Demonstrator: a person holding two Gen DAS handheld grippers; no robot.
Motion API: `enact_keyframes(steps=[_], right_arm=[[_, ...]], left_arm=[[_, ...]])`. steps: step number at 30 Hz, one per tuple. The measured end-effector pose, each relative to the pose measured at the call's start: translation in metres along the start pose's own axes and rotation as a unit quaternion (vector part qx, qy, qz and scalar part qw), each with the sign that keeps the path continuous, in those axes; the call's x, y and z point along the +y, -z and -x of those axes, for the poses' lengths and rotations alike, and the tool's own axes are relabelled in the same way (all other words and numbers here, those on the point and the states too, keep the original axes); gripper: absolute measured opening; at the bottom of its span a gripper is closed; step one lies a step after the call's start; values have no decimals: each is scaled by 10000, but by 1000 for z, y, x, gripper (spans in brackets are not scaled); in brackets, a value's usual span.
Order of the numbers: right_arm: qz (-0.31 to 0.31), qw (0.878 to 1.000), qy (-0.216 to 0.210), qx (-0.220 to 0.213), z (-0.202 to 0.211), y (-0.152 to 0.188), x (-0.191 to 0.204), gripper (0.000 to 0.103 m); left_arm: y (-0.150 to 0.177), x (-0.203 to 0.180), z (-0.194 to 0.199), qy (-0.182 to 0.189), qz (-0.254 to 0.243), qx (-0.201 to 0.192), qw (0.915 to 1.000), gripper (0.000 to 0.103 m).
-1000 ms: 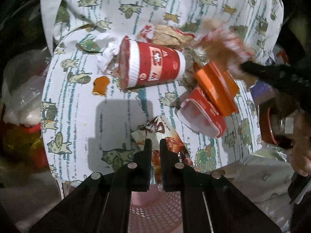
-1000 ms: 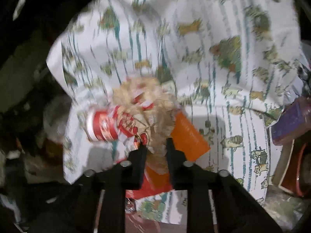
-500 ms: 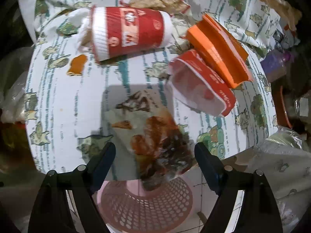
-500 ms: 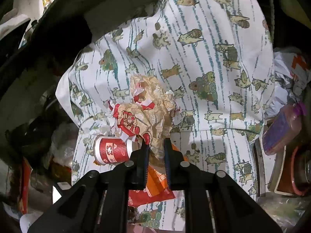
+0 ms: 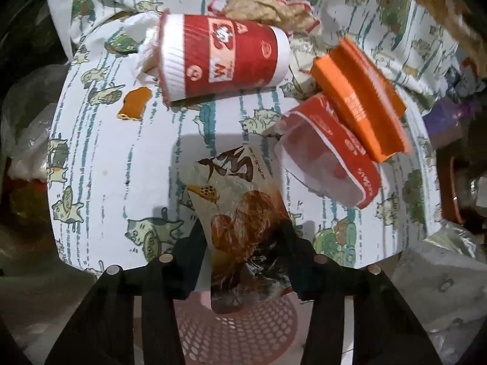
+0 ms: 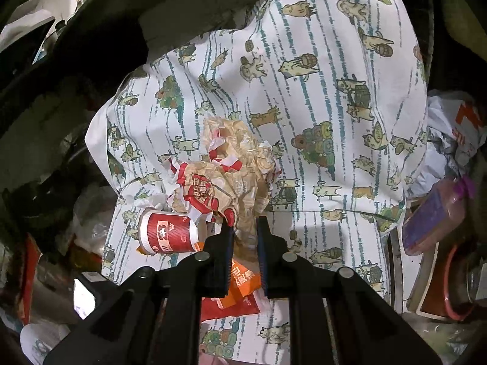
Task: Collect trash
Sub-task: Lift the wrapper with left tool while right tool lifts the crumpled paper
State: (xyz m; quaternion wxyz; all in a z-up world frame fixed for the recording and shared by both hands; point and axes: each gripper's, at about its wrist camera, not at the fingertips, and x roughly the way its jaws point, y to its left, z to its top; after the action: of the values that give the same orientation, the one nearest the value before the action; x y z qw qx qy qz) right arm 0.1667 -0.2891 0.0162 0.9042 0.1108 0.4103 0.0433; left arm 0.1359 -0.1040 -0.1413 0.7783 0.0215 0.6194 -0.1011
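The left tool (image 5: 242,237) is straddling, jaws parted, the greasy printed snack wrapper (image 5: 240,213) overhanging the tabletop's (image 5: 100,152) 6 o'clock edge above the pink perforated plastic basket (image 5: 243,331); closing squarely should avoid tearing. The right tool (image 6: 246,228) is clenching the crumpled tan-and-red paper wrapper (image 6: 231,173), lifted at 12 o'clock
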Motion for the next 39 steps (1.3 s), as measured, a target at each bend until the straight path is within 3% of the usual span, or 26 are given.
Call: enact_keyframes(steps=[5,7,10,14,18,22,23,24,27,28,32,34,36,39], right_arm=[[30,9999,-24,-114,8,1,-1,14],[117,9997,-4,-194,13,2,1,14],[337,9988,49,-356,25,10,7,14],[765,9956,-19,-545,38,17,25,14],[589,9960,-198,-635,50,19,35,14],[584,9957,-216,-688,59,26,41,14],[551,9960,-211,-667,59,27,40,14],[495,9964,-230,-643,59,27,39,14],[339,9974,-317,-553,55,26,34,14],[336,9975,-303,-545,55,26,32,14],[386,9977,-120,-536,49,24,28,15],[324,9982,-139,-494,45,21,24,16],[264,9986,-144,-443,40,18,20,17],[239,9989,-49,-406,33,13,14,18]], left_arm=[[2,23,38,385,208,-366,9984,44],[5,30,58,468,204,-575,9970,11],[4,46,82,821,303,-735,9934,11],[7,58,104,824,336,-1019,9908,3],[16,71,123,1176,519,-1229,9841,2],[20,85,120,816,712,-1279,9859,2],[19,89,115,854,758,-1210,9861,4],[17,92,107,866,796,-1059,9874,15],[10,93,87,519,890,-929,9903,66],[8,90,82,343,855,-960,9911,73],[-4,73,59,262,650,-708,9950,74],[-10,63,48,214,573,-593,9964,80],[-16,54,35,71,485,-481,9976,85],[-23,49,16,-252,550,-309,9977,85]])
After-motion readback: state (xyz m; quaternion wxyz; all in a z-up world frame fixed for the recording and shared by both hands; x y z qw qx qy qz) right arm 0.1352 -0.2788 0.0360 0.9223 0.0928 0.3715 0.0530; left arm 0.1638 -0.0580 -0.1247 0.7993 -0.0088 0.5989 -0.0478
